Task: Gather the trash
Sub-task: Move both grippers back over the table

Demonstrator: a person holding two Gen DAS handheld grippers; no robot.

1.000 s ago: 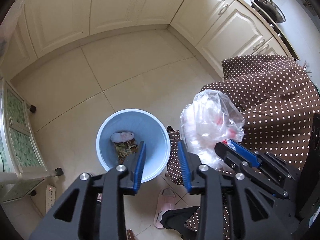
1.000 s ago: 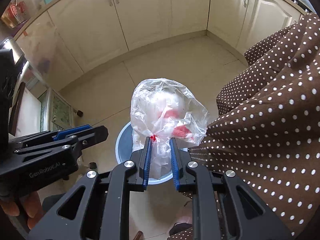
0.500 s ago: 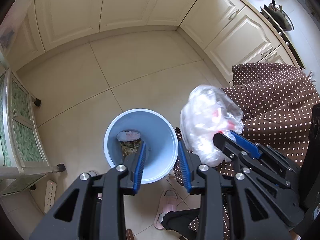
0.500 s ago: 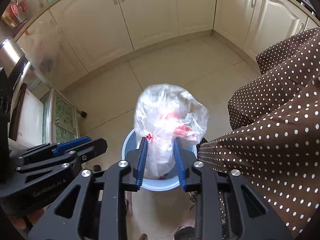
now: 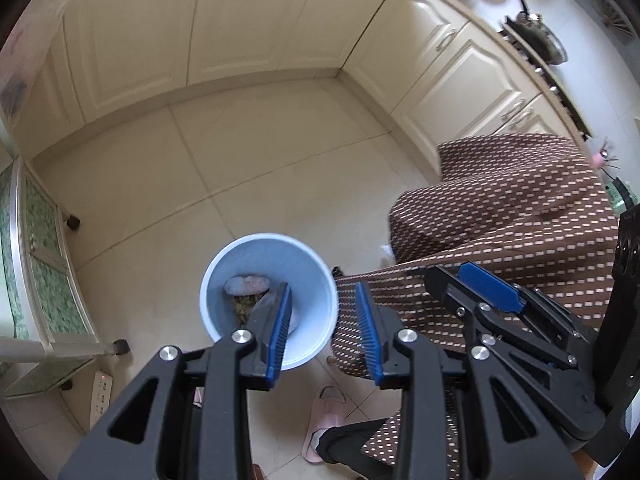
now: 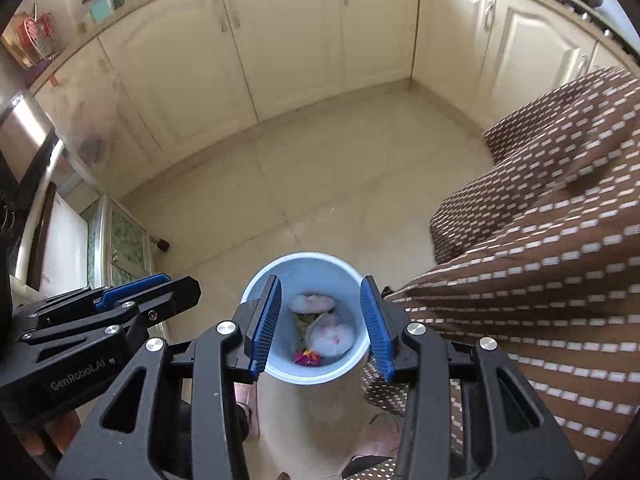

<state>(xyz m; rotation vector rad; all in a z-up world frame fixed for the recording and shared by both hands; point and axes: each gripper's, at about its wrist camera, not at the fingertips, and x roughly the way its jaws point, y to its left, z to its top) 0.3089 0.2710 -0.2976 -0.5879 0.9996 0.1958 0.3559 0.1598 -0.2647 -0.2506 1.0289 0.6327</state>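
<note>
A light blue trash bin (image 6: 308, 268) stands on the tiled floor below both grippers; it also shows in the left wrist view (image 5: 308, 276). A clear plastic bag of trash (image 6: 332, 336) lies inside it on older scraps, next to a white wad (image 6: 312, 302). My right gripper (image 6: 320, 320) is open and empty, high above the bin's mouth. My left gripper (image 5: 324, 316) is open and empty, above the bin's right rim. The right gripper (image 5: 480, 284) also shows at the right of the left wrist view.
A table with a brown dotted cloth (image 6: 540, 260) stands right of the bin. Cream cabinets (image 6: 300, 40) line the far walls. A green glass-door cart (image 5: 36, 264) stands left. A pink slipper (image 5: 324, 412) and a power strip (image 5: 102, 386) lie on the floor.
My right gripper opened and the plastic bag dropped from it into the blue bin. Both grippers moved a little over the bin.
</note>
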